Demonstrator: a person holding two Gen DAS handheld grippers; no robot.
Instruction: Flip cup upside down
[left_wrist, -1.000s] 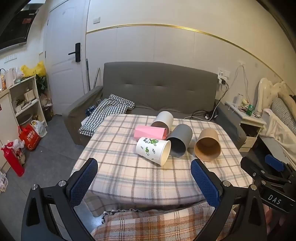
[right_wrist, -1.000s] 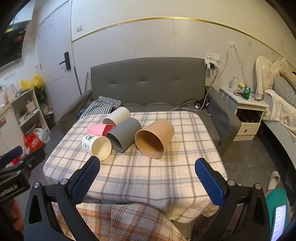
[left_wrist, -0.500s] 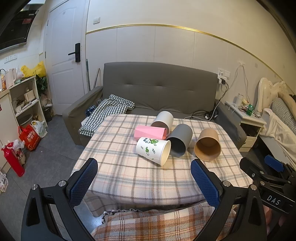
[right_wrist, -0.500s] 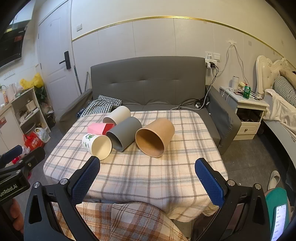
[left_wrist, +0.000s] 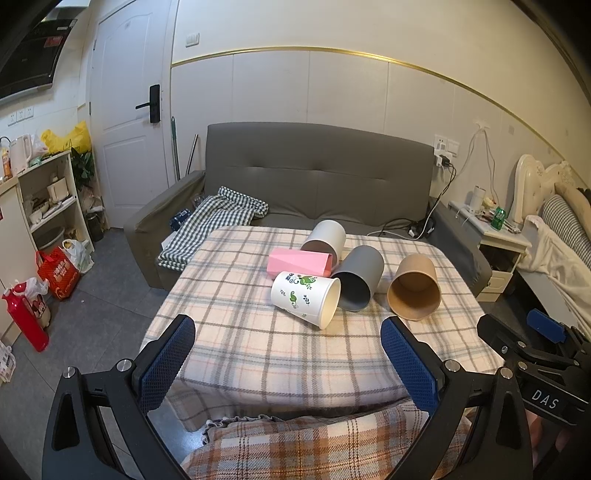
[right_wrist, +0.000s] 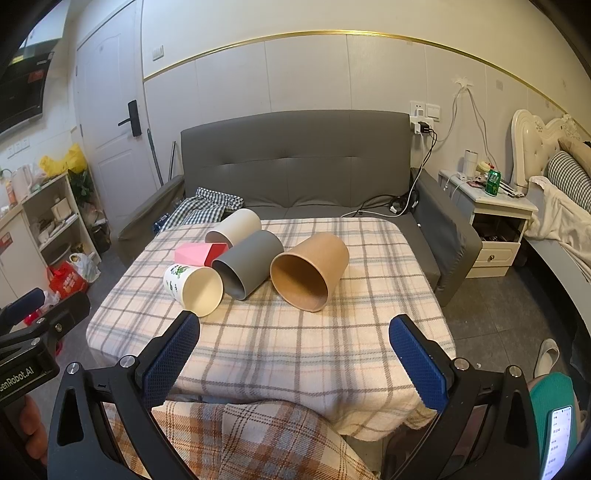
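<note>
Nothing's really moved since a second ago, cups and both claws sit right where they were. Left claw (left_wrist: 288, 363) and right claw (right_wrist: 295, 356) both hang wide apart, holding nothing, near the front edge of the plaid-cloth table (left_wrist: 258, 354). All four cups lie on their sides mid-table: white paper cup with green leaf print (left_wrist: 304, 298), mouth pointing front-right; dark grey cup (left_wrist: 358, 282) touching it; brown kraft paper cup (left_wrist: 414, 291) just beside, mouth toward the cameras; light grey cup (left_wrist: 325, 240) behind, against a flat pink box (left_wrist: 300, 262).
</note>
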